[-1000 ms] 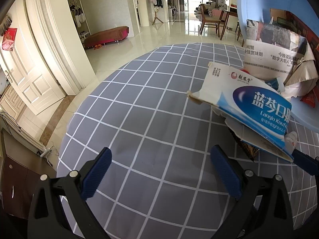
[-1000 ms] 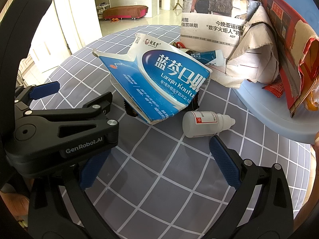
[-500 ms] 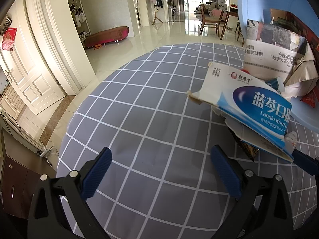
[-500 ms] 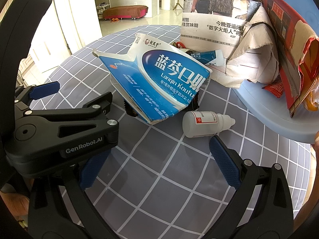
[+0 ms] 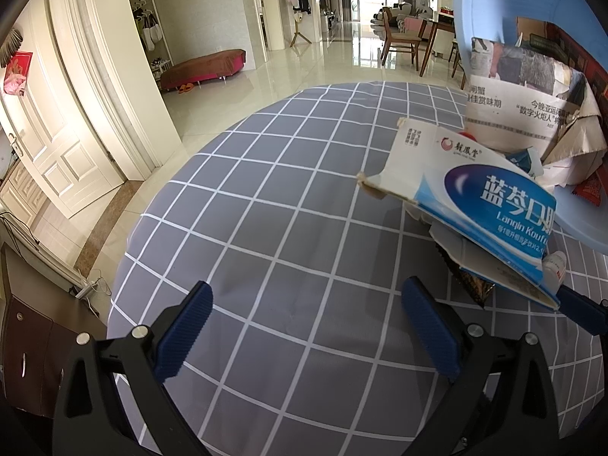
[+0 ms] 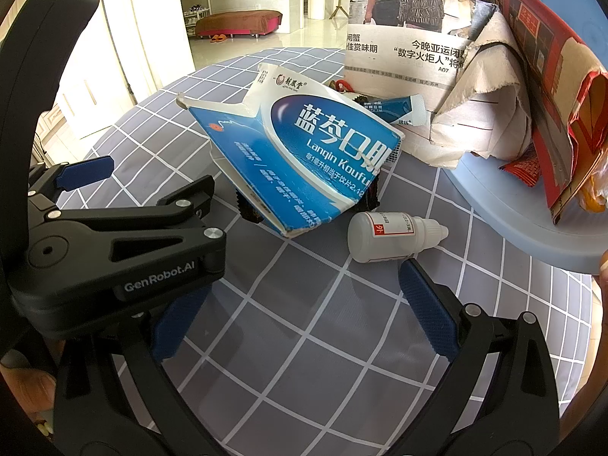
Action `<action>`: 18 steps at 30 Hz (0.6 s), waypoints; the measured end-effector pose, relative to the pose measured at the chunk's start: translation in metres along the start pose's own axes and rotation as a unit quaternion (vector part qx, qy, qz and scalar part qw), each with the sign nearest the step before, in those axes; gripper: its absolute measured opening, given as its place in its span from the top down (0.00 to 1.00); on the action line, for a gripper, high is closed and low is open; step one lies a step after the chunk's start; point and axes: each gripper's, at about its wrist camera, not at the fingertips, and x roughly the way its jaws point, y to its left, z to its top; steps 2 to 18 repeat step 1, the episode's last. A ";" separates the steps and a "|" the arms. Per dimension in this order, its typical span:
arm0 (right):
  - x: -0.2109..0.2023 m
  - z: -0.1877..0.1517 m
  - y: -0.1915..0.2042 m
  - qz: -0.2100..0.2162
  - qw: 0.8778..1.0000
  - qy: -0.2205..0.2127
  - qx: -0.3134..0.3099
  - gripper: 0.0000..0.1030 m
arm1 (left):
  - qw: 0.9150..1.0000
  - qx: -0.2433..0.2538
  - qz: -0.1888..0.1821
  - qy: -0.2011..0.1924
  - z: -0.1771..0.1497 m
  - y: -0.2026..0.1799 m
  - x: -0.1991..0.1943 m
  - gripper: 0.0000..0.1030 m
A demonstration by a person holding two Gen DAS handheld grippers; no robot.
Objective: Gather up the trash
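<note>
The little white bottle [image 6: 387, 236] lay on its side on the counter [image 6: 304, 342], right in front of my right claw [image 6: 300, 315]. I think that was the piece of trash to grab next. To do it well, I would slide the claw forward until the fat round body sat between the two blue fingers [image 6: 427, 313], then squeeze gently on the body, not on the thin cap — a round bottle can roll away if I poke it from one side.

My right claw was spread wide and held nothing. One blue finger was very near the bottle, but I could not tell if it touched.

My left claw [image 5: 306, 332] was spread wide too, and empty. It hovered over a bare part of the checked cloth.

The torn blue box [image 6: 304, 152] lay just beside the bottle, leaning on something dark under it. Behind them sat the light blue tub [image 6: 532, 239], tipped on its side, with newspaper [image 6: 399, 53] and crumpled brown paper [image 6: 486, 114] spilling from its mouth. The bottle and the box were not in the tub — they lay out on the counter.
</note>
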 end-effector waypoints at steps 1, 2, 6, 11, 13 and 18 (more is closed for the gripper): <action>0.000 0.000 0.000 0.000 1.000 0.000 0.000 0.06 | 1.000 0.000 0.000 0.000 0.000 0.000 0.000 0.05; 0.000 0.000 0.000 0.000 1.000 0.000 0.000 0.06 | 1.000 0.000 0.000 0.000 0.000 0.000 0.000 0.05; 0.000 0.000 0.000 0.000 1.000 0.000 0.000 0.06 | 1.000 0.000 0.000 0.000 0.000 0.000 0.000 0.05; 0.000 0.000 0.000 0.000 1.000 0.000 0.000 0.06 | 1.000 0.000 0.000 0.000 0.000 0.000 0.000 0.05; 0.000 0.000 0.000 0.000 1.000 0.000 0.000 0.06 | 1.000 0.000 0.000 0.000 0.000 0.000 0.000 0.05; 0.000 0.000 0.000 0.000 1.000 0.000 0.000 0.06 | 1.000 0.000 0.000 0.000 0.000 0.000 0.000 0.05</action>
